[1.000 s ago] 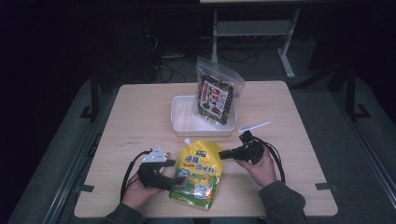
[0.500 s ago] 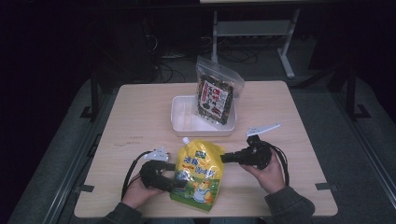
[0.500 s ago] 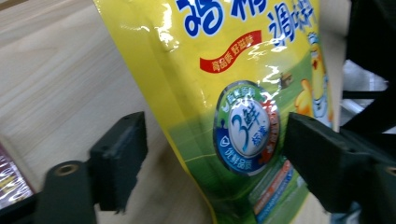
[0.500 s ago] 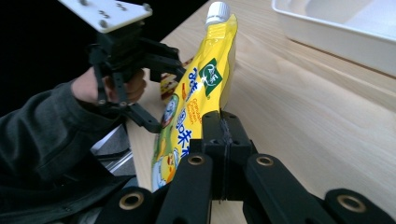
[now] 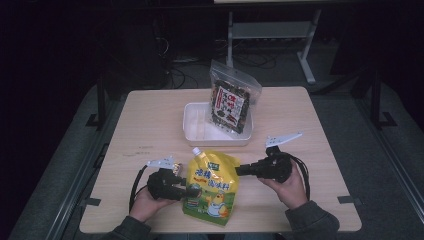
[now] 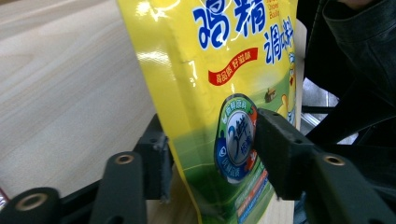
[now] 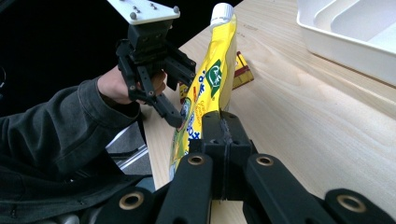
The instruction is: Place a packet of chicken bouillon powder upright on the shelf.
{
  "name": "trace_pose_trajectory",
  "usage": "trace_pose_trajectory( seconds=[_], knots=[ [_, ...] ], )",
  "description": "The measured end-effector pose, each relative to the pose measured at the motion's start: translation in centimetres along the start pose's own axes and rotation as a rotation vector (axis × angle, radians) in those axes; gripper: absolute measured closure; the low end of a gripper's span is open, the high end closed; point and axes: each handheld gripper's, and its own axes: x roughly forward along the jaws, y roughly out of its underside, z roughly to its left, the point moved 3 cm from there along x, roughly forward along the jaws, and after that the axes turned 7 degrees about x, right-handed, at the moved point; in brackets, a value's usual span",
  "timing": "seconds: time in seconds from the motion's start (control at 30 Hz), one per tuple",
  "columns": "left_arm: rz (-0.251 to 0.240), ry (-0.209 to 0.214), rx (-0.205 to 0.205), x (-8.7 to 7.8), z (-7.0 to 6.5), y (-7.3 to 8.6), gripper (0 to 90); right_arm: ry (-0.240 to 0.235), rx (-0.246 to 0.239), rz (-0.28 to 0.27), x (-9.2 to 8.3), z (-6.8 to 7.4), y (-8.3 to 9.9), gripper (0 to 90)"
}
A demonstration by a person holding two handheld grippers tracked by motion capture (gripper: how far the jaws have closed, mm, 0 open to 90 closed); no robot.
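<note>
While the right gripper [image 7: 223,122] pinches the pouch [image 5: 212,186] edge, the left gripper's [image 6: 210,154] jaws have just been closing around it; tray [image 5: 196,134] placement remains.

Wooden table [image 5: 150,130], white tray [image 5: 196,131].

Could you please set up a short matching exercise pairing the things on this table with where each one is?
Things:
1. yellow pouch
2. dark snack bag
3. white tray
4. right gripper

Places:
A. leaning in the tray
B. pinching the pouch's edge
C. between the two grippers
D. middle of the table

Pairs: 1-C, 2-A, 3-D, 4-B
</note>
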Motion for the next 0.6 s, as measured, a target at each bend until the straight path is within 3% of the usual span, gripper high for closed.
trace_pose_trajectory(
  seconds=[0.17,0.37,0.47,0.6],
  knots=[
    [-0.03,0.017,0.009,-0.4,0.0,0.0,65.8,-0.024,-0.009,0.018,-0.3,0.1,0.0,89.6],
    [-0.043,0.04,0.032,-0.4,-0.3,-0.1,75.7,-0.027,-0.021,0.075,-0.8,0.2,-0.5,87.3],
    [-0.054,0.05,0.043,-0.4,-0.5,-0.2,77.9,-0.021,-0.011,0.144,-0.8,0.2,-1.2,76.7],
    [-0.06,0.057,0.05,-0.3,-0.7,-0.3,78.3,-0.01,-0.005,0.179,-0.7,0.0,-2.4,67.5]
  ],
)
